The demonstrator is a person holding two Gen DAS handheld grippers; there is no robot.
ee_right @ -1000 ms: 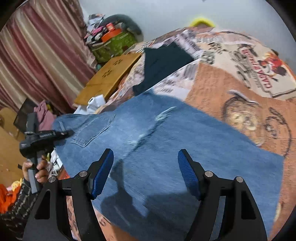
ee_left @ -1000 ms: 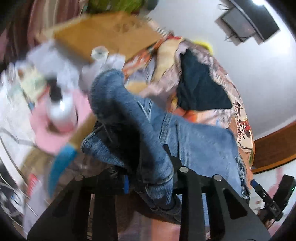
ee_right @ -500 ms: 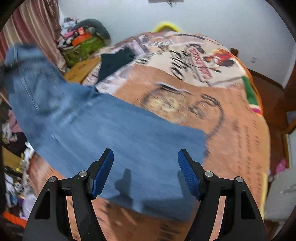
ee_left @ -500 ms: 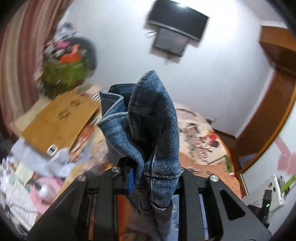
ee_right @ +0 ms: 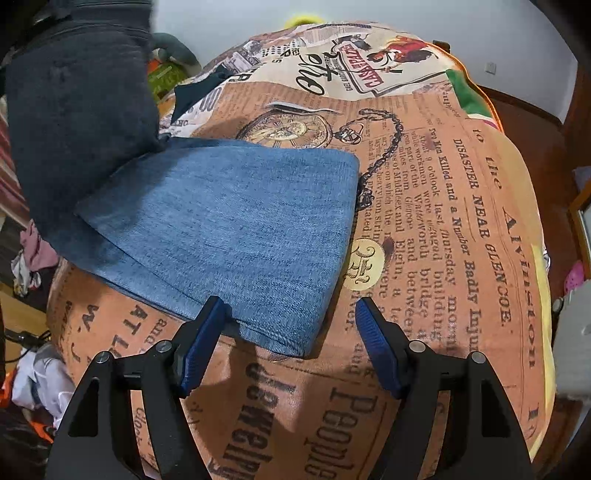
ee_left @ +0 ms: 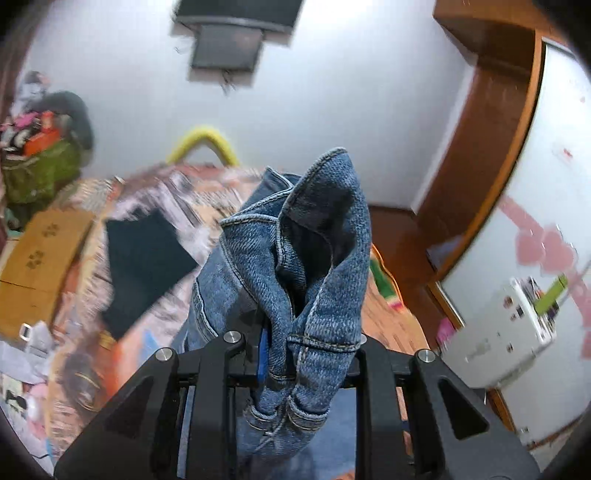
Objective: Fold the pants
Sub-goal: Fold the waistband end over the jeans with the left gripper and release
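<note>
pants: lower part [ee_right: 229, 229] flat on bed [ee_right: 424, 229], upper end [ee_left: 314, 266] bunched, lifted above it
left gripper [ee_left: 295, 354]: jaws clamped on bunched waistband
right gripper [ee_right: 291, 332]: just above pants' near edge, jaws apart
dark cloth [ee_left: 144, 266]: on bed, left of lifted pants
cardboard box [ee_left: 37, 266]: left of bed
screen [ee_left: 229, 40]: on wall behind bed

Left tongs [ee_left: 291, 354] pads buried in bunched jeans [ee_left: 295, 258], bedspread [ee_left: 155, 206] motion-blurred, wall screen [ee_left: 236, 22] cut off

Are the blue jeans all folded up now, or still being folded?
Still being folded. One end of the jeans lies flat on the bed cover, but the left gripper holds the waistband end bunched up in the air.
</note>
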